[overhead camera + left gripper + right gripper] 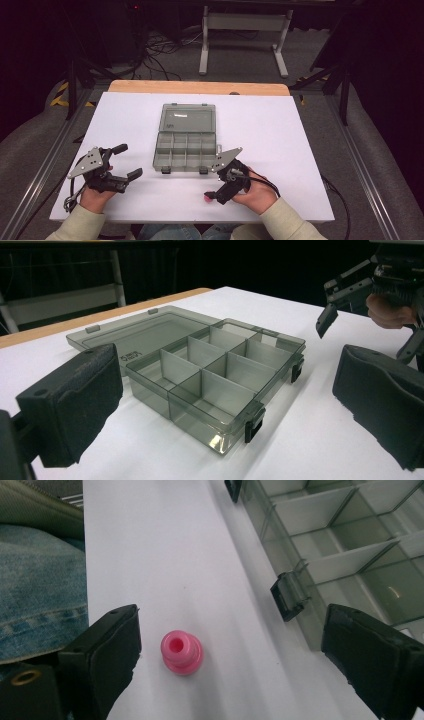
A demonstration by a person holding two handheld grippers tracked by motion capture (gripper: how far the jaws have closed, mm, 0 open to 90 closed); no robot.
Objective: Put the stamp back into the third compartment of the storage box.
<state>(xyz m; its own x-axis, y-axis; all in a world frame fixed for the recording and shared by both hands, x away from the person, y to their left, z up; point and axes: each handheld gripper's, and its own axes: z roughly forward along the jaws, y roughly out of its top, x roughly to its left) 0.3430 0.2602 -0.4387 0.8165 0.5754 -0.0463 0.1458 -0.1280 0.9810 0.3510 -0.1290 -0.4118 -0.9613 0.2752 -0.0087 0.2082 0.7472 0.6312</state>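
White tabletop (280, 150) carries an open compartment box (186, 150); near the front edge stands a pink plug (181, 652). I hold my right gripper (230, 655) spread wide around it, nothing pinched yet. I should centre the plug before squeezing. My left gripper (225, 405) waits, jaws apart, empty.

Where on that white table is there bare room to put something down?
Bare patches: left and right of the open smoky-grey plastic compartment box, out to the white table edges. Crowded: the near edge, with both hand-held grippers, left and right, and the small pink plastic piece.
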